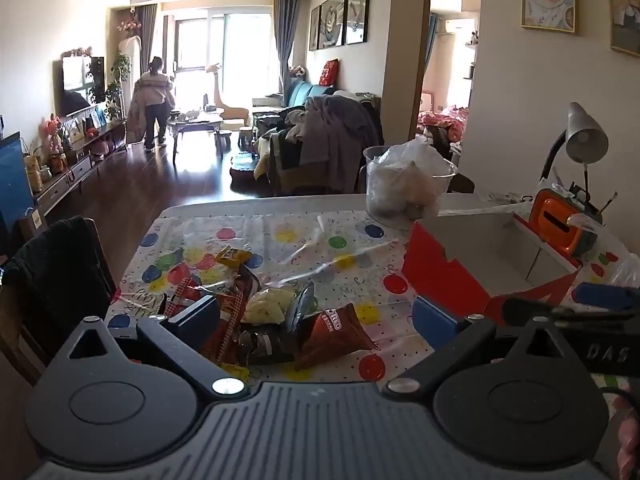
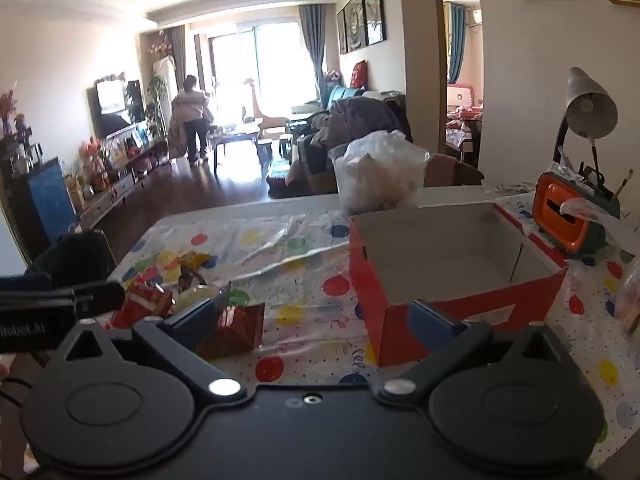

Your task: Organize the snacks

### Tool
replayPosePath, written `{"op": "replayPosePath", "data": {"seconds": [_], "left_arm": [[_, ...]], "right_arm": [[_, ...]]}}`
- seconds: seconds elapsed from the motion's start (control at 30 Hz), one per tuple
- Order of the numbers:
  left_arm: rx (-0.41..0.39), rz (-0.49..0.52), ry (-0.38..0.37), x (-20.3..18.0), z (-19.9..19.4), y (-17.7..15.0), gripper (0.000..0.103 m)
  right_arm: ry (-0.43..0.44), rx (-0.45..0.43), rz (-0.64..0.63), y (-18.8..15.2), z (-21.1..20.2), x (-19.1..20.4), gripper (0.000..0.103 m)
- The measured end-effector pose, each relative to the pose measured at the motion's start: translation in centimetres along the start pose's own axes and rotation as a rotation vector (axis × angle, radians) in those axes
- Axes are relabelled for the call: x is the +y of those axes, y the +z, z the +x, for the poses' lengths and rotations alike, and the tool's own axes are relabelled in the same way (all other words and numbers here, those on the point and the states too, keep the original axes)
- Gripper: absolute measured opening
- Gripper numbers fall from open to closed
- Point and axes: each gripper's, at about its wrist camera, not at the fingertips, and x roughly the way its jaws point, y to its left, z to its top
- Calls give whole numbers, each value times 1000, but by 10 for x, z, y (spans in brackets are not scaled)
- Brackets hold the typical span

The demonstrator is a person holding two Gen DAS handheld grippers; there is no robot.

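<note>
Hovering with both sets of fingers spread wide and empty, I risk snagging the loose plastic table (image 1: pixel 320 220) cover, since the snack packets (image 1: pixel 280 320) lie heaped left of the empty red box (image 2: pixel 452 264).

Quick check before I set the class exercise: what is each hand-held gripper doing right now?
Left hand-held gripper: open, holding nothing, above the snack packets.
Right hand-held gripper: open, holding nothing, near the red box.
</note>
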Motion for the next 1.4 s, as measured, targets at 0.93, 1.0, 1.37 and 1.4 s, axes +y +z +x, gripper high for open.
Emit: {"op": "replayPosePath", "data": {"seconds": [0.93, 1.0, 1.37, 1.4], "left_arm": [[44, 9, -24, 7, 7, 0, 103], [46, 11, -29, 7, 7, 1, 103], [44, 11, -40, 10, 8, 0, 103], [43, 10, -39, 10, 8, 0, 103]], "right_arm": [[-12, 20, 27, 1, 4, 7, 102], [-17, 21, 29, 0, 3, 7, 102], [-26, 23, 29, 1, 2, 8, 102], [-27, 22, 29, 1, 2, 8, 102]]}}
